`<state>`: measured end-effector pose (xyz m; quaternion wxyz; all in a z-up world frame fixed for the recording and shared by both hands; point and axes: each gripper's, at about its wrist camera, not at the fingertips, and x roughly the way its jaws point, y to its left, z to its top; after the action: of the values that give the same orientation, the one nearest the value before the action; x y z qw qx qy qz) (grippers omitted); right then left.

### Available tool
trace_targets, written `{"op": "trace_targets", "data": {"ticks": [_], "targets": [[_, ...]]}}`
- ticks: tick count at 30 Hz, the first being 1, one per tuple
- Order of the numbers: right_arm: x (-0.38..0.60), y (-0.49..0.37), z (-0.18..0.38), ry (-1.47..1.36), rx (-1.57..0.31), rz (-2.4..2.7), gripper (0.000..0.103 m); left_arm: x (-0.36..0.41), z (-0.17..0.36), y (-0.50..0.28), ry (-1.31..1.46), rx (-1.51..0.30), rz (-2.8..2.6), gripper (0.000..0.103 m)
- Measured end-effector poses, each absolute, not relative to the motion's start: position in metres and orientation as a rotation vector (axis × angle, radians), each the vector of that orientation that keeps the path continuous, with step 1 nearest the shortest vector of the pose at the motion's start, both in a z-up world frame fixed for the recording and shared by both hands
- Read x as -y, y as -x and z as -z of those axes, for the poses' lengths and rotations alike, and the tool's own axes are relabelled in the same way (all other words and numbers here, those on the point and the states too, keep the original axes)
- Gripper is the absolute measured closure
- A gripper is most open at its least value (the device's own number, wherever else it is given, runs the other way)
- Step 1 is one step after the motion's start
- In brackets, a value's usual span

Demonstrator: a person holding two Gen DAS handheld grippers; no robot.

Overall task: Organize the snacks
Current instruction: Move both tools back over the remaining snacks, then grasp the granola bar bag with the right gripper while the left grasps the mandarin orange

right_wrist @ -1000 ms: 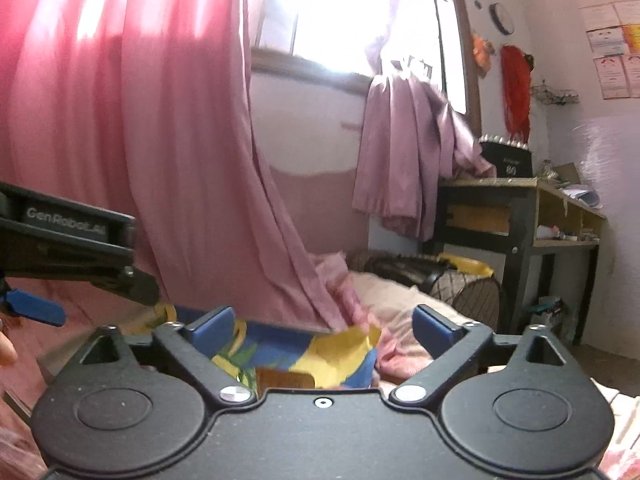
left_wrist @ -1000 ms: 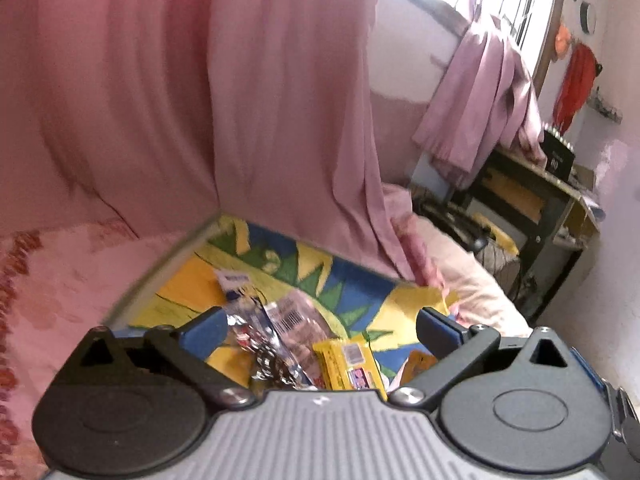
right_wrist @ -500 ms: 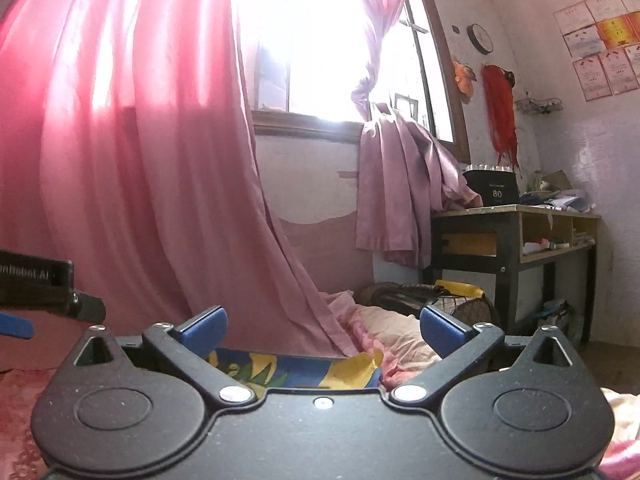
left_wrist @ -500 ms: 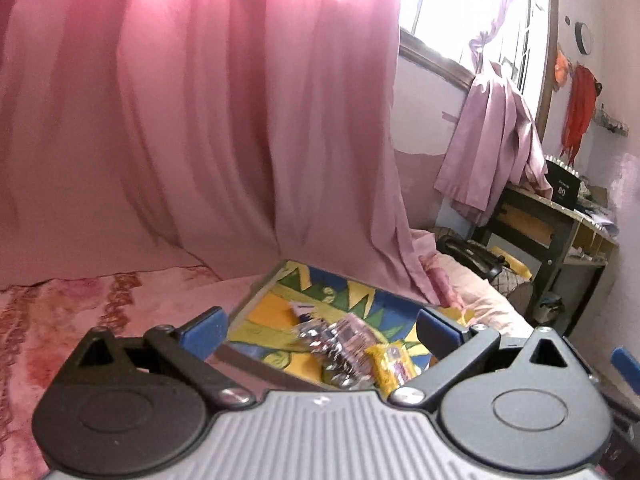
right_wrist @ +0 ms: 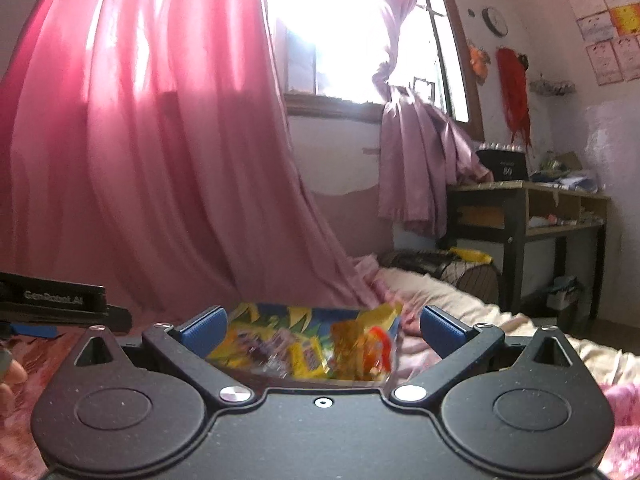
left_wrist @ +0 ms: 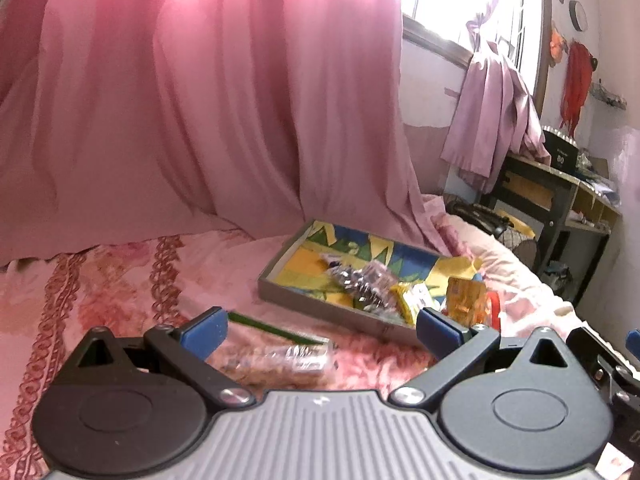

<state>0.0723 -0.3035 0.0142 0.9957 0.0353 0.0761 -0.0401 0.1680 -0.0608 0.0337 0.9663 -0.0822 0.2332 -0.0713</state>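
Since 0.5 s ago both cameras have tipped down and back: left view now shows bedspread in front of the tray plus a packet that was out of frame, and the right view now sees the tray's snacks where only its rim showed.

Left gripper (left_wrist: 320,326) hovers over the pink bedspread (left_wrist: 120,280), jaws wide, nothing between them. Clear packet (left_wrist: 280,358) of pale biscuits lies flat on the bedspread just ahead of the fingers, between their tips in the view. Green stick (left_wrist: 268,326) lies beside it on the far side, touching or nearly so; blur makes it hard to tell.

Tray (left_wrist: 320,304), grey-walled with a yellow, blue and green bottom, sits on the bedspread beyond the packet, apart from it. Inside, bunched toward its near right corner: silver wrappers (left_wrist: 360,286), yellow pack (left_wrist: 412,300), orange pack (left_wrist: 466,296) standing at the right end with a red bit beside it.

Right gripper (right_wrist: 320,330) also wide, empty, held short of the tray (right_wrist: 280,314). Yellow pack (right_wrist: 306,358) and orange pack (right_wrist: 360,350) show between its fingers, blurred. Left gripper's body is at the left edge of the right view.

Pink curtain (left_wrist: 200,100) hangs behind the bed; desk (right_wrist: 528,208) stands at right.
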Motion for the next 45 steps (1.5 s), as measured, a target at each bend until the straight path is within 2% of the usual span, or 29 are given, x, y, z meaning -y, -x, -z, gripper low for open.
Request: {"op": "trace_targets", "data": {"ticks": [16, 27, 45], "targets": [[0.266, -0.051, 0.021, -0.104, -0.459, 0.004, 0.001, 0.019, 0.011, -0.143, 0.136, -0.584, 0.099, 0.000], [0.256, -0.084, 0.050, -0.064, -0.693, -0.001, 0.001, 0.009, 0.054, -0.152, 0.146, -0.791, 0.108, 0.000], [0.270, -0.115, 0.071, -0.165, -0.818, 0.043, 0.001, 0.020, 0.082, -0.179, 0.066, -0.764, 0.133, 0.000]]}}
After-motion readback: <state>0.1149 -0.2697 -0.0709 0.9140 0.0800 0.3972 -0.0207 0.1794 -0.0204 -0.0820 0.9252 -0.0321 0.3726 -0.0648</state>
